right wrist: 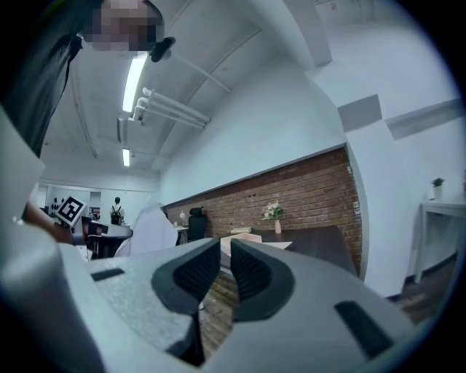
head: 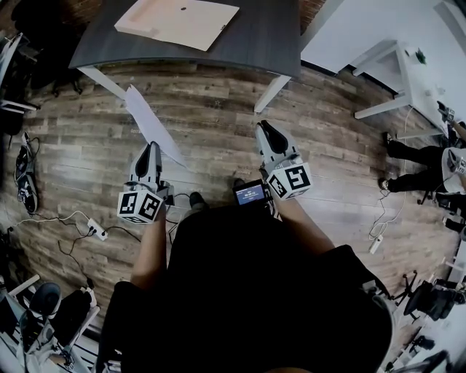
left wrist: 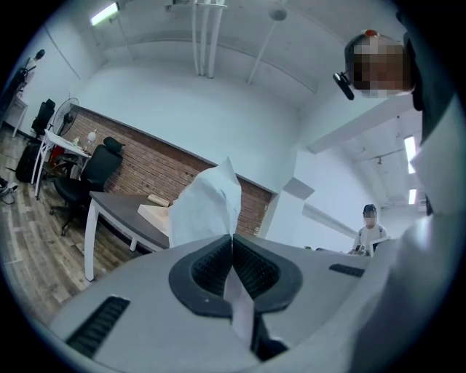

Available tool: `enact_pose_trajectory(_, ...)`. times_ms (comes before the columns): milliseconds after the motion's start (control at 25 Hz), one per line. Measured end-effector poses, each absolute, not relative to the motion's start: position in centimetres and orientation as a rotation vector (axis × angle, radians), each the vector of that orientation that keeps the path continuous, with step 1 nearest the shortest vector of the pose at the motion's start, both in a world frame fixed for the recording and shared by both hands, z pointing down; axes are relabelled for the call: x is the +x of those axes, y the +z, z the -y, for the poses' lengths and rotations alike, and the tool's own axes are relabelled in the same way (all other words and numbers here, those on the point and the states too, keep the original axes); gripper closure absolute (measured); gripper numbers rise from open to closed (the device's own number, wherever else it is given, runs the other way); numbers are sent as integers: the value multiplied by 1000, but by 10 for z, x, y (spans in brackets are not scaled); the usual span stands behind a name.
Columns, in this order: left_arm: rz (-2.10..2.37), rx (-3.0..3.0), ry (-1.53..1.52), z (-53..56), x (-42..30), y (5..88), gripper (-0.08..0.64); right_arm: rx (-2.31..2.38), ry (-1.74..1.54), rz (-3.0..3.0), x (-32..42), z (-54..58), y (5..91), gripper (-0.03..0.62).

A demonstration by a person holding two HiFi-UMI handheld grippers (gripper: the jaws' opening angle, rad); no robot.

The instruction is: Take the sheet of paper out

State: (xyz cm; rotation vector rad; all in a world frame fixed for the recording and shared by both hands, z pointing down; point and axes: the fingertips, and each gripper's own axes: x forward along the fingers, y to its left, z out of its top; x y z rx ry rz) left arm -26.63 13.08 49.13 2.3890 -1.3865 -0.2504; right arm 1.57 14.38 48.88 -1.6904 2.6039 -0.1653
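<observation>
A white sheet of paper [head: 145, 116] hangs in the air over the wooden floor, clamped at its near end by my left gripper [head: 153, 147]. In the left gripper view the pads [left wrist: 211, 266] are pressed together on the sheet [left wrist: 207, 207], which rises above the left gripper [left wrist: 231, 244]. My right gripper [head: 263, 125] is level beside it, apart from the paper. Its jaws stand a narrow gap apart with nothing between them [right wrist: 224, 253]. The sheet [right wrist: 149, 226] shows at the left of that view. A flat tan envelope [head: 178, 20] lies on the dark grey table [head: 255, 44] ahead.
A white table [head: 404, 80] stands at the right, with a person's legs [head: 415, 156] below it. Cables and a power strip [head: 95, 229] lie on the floor at the left. Office chairs [left wrist: 95, 171] stand by the brick wall. A small screen [head: 250, 194] sits by the right gripper.
</observation>
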Motion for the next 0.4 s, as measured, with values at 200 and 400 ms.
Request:
enact_pose_trajectory(200, 1372, 2399, -254, -128, -253, 489, 563, -1699, -164, -2589, 30, -143, 488, 545)
enact_pose_trajectory(400, 1368, 2400, -249, -127, -231, 488, 563, -1701, -169, -2581, 54, -142, 488, 545)
